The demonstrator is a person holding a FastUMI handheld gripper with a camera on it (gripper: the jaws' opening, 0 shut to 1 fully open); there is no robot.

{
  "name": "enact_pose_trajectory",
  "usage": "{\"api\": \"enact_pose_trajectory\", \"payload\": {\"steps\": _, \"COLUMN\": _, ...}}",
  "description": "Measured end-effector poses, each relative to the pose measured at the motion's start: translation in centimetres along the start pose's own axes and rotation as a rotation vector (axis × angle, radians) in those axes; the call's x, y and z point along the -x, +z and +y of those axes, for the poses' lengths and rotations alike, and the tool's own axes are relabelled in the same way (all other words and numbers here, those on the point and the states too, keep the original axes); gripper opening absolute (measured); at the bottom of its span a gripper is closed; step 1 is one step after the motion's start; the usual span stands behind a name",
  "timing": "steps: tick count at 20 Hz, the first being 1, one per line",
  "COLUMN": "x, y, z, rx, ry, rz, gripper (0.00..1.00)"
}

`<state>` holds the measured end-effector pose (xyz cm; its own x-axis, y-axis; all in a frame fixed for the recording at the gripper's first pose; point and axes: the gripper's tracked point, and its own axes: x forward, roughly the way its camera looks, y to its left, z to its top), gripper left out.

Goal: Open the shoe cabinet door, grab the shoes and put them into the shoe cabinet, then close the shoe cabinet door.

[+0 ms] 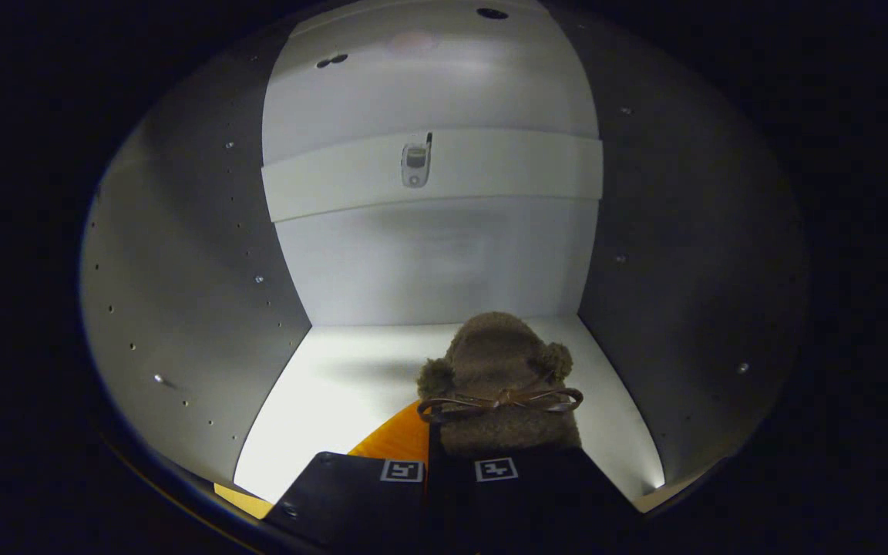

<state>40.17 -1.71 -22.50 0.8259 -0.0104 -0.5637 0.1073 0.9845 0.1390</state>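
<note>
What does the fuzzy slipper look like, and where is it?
The slipper is brown and fuzzy like a teddy bear, with two small round ears and a thin shiny bow across its top. It points away into the white cabinet, toe toward the back wall, over the bright shelf floor. Its heel end sits at the gripper, whose fingers look closed together on it. An orange part peeks out beside its left.

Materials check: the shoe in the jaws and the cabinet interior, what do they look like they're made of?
Shoe: fuzzy brown fleece or plush, judging by the nubby matte pile, with two pompoms and a thin shiny bow, possibly satin or metallic ribbon. Cabinet: smooth white panels, likely laminated board; rows of drilled shelf-pin holes suggest this. The gripper has its jaws closed on the shoe.
</note>
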Motion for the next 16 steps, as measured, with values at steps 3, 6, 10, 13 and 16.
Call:
{"api": "enact_pose_trajectory", "payload": {"steps": 3, "x": -2.2, "y": -0.1, "z": 1.4, "rx": -0.007, "ry": -0.010, "rz": 0.029, "gripper": 0.10}}
{"api": "enact_pose_trajectory", "payload": {"steps": 6, "x": -3.1, "y": 0.0, "z": 1.4, "rx": -0.034, "ry": -0.057, "rz": 0.044, "gripper": 0.10}}
{"api": "enact_pose_trajectory", "payload": {"steps": 10, "x": -1.9, "y": -0.6, "z": 1.2, "rx": -0.016, "ry": -0.053, "rz": 0.072, "gripper": 0.16}}
{"api": "enact_pose_trajectory", "payload": {"steps": 13, "x": 0.0, "y": -0.4, "z": 1.1, "rx": -0.034, "ry": -0.048, "rz": 0.060, "gripper": 0.33}}
{"api": "enact_pose_trajectory", "payload": {"steps": 16, "x": 2.8, "y": -0.6, "z": 1.4, "rx": -0.002, "ry": -0.037, "rz": 0.037, "gripper": 0.69}}
